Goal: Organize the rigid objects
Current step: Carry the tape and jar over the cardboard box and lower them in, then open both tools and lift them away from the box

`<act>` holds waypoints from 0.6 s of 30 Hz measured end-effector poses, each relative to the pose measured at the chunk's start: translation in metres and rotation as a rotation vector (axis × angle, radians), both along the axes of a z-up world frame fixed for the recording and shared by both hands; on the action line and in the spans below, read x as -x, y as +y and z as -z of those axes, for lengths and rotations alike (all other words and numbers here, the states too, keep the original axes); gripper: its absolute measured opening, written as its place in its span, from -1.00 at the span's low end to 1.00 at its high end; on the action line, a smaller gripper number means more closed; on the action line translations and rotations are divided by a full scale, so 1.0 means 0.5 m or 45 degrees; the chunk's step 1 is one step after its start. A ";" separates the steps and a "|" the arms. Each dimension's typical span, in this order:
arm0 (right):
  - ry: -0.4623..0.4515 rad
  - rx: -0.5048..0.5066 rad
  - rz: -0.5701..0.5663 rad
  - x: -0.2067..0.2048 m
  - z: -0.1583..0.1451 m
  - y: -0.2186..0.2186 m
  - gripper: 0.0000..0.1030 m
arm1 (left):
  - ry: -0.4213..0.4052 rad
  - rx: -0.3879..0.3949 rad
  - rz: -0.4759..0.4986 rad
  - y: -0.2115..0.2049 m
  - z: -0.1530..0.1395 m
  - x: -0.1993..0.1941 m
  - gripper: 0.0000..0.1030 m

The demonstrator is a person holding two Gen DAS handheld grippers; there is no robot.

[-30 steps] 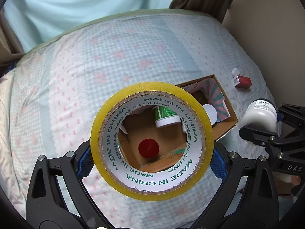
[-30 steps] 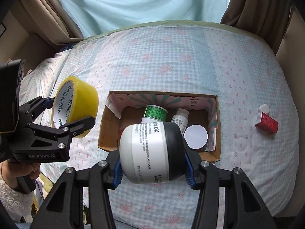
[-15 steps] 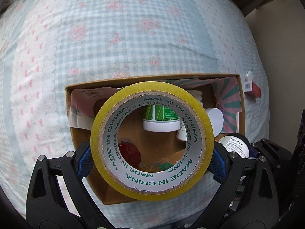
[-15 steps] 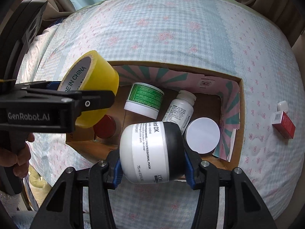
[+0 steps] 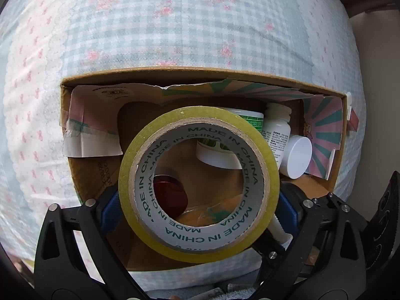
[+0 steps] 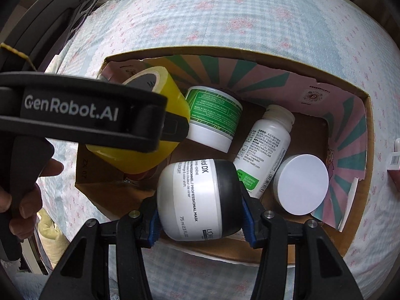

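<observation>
My left gripper (image 5: pixel 198 200) is shut on a yellow tape roll (image 5: pixel 268 175) and holds it over the left part of an open cardboard box (image 5: pixel 190 81); the roll also shows in the right wrist view (image 6: pixel 165 97). My right gripper (image 6: pixel 198 217) is shut on a white and black mask jar (image 6: pixel 197 197), held over the box's (image 6: pixel 366 97) near middle. Inside the box lie a green-labelled jar (image 6: pixel 212 117), a white bottle (image 6: pixel 267 147), a white-lidded jar (image 6: pixel 302 183) and a red lid (image 5: pixel 170 195).
The box rests on a blue and pink checked bedspread (image 5: pixel 175 25). A small red and white box (image 6: pixel 395 160) lies on the bed to the right of the cardboard box. A beige wall (image 5: pixel 380 75) stands at the right.
Both grippers have moved forward and down toward the box with their loads. The tape roll now hangs lower inside the box's left part, and the jar is over its near edge.
</observation>
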State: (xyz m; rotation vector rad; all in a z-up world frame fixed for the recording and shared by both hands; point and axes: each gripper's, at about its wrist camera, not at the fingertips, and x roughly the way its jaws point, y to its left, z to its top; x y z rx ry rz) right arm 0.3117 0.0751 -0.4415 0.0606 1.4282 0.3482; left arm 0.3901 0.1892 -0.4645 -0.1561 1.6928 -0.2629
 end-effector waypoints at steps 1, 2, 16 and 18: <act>0.007 -0.024 0.007 0.002 0.001 -0.002 0.00 | 0.000 0.000 -0.017 0.005 -0.007 -0.002 1.00; 0.007 -0.042 0.016 0.002 0.000 -0.006 0.30 | 0.001 0.011 -0.038 0.011 -0.011 -0.003 1.00; -0.125 -0.035 0.061 0.052 -0.055 -0.029 1.00 | -0.031 0.037 -0.063 0.044 -0.060 0.022 1.00; -0.138 -0.030 0.066 0.058 -0.070 -0.022 1.00 | -0.044 0.033 -0.055 0.046 -0.072 0.030 1.00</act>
